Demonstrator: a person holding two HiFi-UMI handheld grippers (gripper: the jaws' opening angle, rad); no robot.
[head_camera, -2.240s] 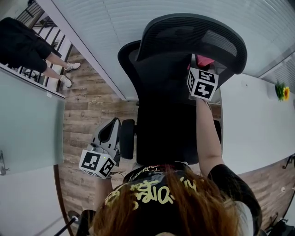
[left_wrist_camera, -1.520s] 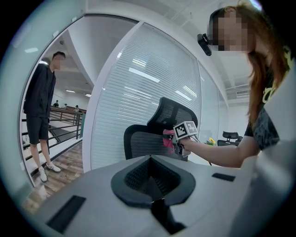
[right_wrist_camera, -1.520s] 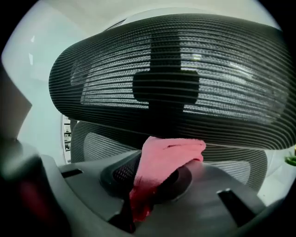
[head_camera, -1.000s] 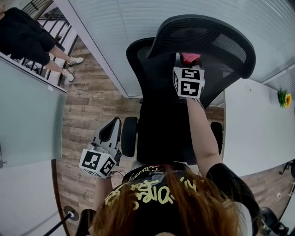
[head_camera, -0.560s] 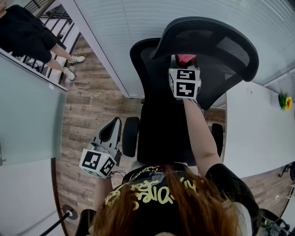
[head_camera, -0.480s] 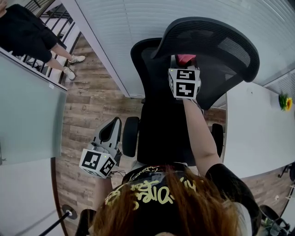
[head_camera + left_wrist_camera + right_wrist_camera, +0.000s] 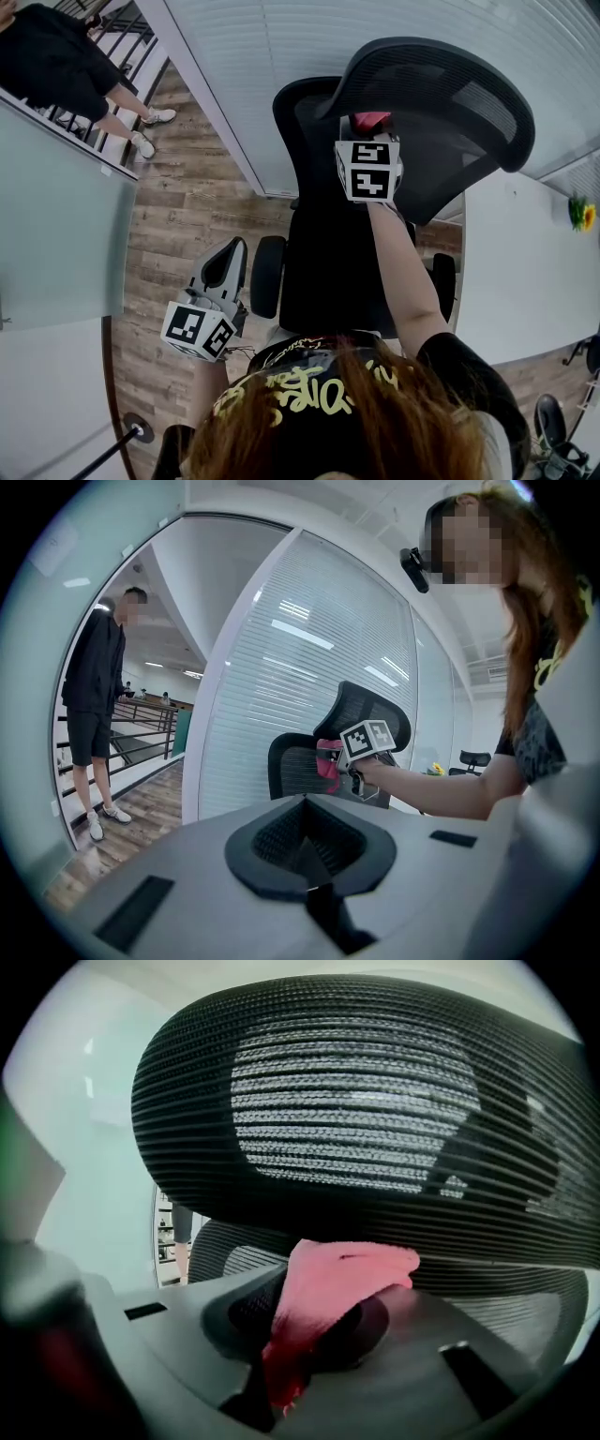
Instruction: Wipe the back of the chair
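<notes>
**Glass-walled office: soft cloth up at the mesh back**

Up by the top of the chair [image 7: 319, 206] back, just under the headrest [image 7: 441, 84]: a pink cloth [image 7: 373, 120]. Looks light, limp and slightly fluffy. Folds over on itself and droops from the grip, so likely needs pressing flat rather than dragging by a corner. Cannot tell whether actually touching the mesh or only just beside it.

Pinched at its bunched lower part between the closed jaws of the right gripper [image 7: 371, 133], free end standing out ahead toward the chair. Probably best held as now, on the bunch, with enough left loose to spread over the surface.

As for the chair back: black woven mesh on a stiff frame, likely springy under pressure and rough enough to catch fibres. May well swivel or roll if pushed hard, so calls for light strokes, or a steadying hold on the frame edge or the armrest [image 7: 265, 272].

Lower and to the left, well apart from the chair back: left gripper [image 7: 225, 264], jaws together on nothing, pointed toward the chair.

Further out: wood-plank floor [image 7: 187, 206], ribbed glass partition [image 7: 281, 47] behind the chair, white table [image 7: 525, 272] at the right, and a person in dark clothes [image 7: 56, 66] standing off at the upper left.
</notes>
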